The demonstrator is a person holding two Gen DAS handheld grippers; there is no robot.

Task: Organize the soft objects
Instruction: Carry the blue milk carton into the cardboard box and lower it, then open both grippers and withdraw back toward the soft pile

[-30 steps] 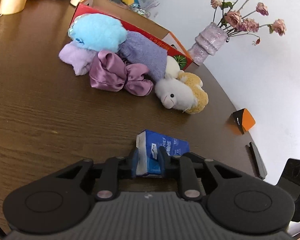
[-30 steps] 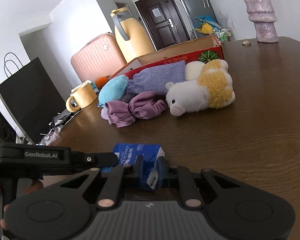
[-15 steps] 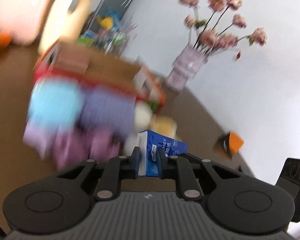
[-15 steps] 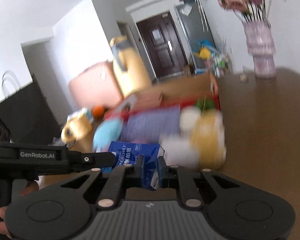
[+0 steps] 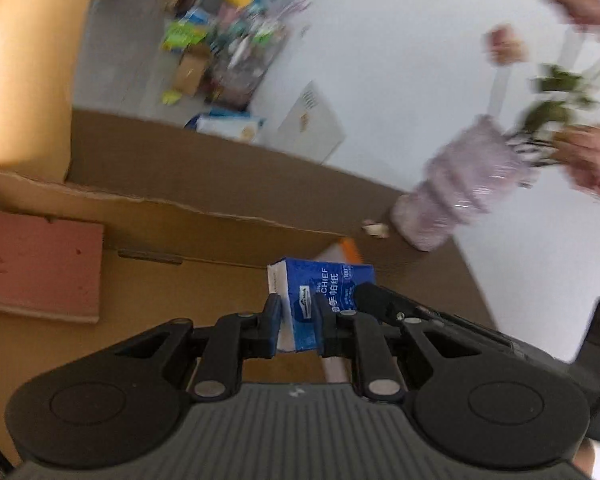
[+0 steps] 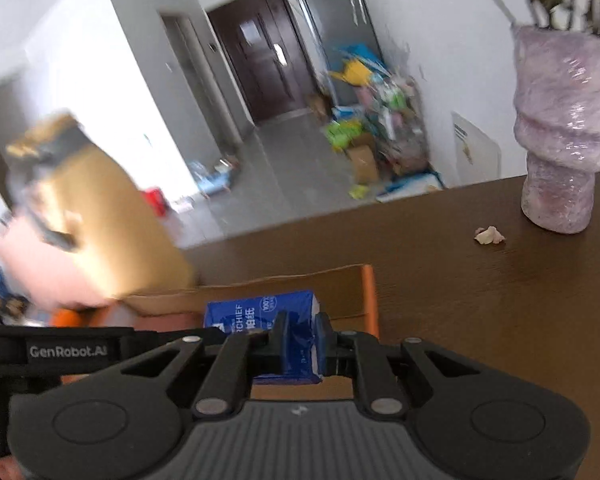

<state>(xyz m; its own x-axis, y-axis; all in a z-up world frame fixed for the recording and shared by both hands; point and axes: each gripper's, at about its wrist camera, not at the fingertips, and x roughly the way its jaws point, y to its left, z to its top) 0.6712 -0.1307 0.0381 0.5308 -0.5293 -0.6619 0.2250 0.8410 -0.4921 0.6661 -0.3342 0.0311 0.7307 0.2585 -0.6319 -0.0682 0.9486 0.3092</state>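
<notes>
Both grippers hold one blue tissue pack (image 5: 320,300) between them, each shut on one end. My left gripper (image 5: 298,316) pinches its near end in the left wrist view. My right gripper (image 6: 300,334) pinches the other end of the pack (image 6: 260,316) in the right wrist view. The pack hangs above the open cardboard box (image 5: 180,264), over its right end near the orange-edged wall (image 6: 368,292). A pink sponge-like pad (image 5: 40,268) lies inside the box at the left. The plush toys are out of view.
A lilac vase (image 6: 560,140) with dried flowers stands on the brown table (image 6: 480,300) to the right of the box. A small crumpled scrap (image 6: 489,235) lies beside it. The right gripper's body (image 5: 440,320) crosses the left wrist view. Floor clutter lies beyond the table.
Both grippers lifted the tissue pack off the table and carried it forward over the plush toys to above the open box. The toys have dropped out of view.
</notes>
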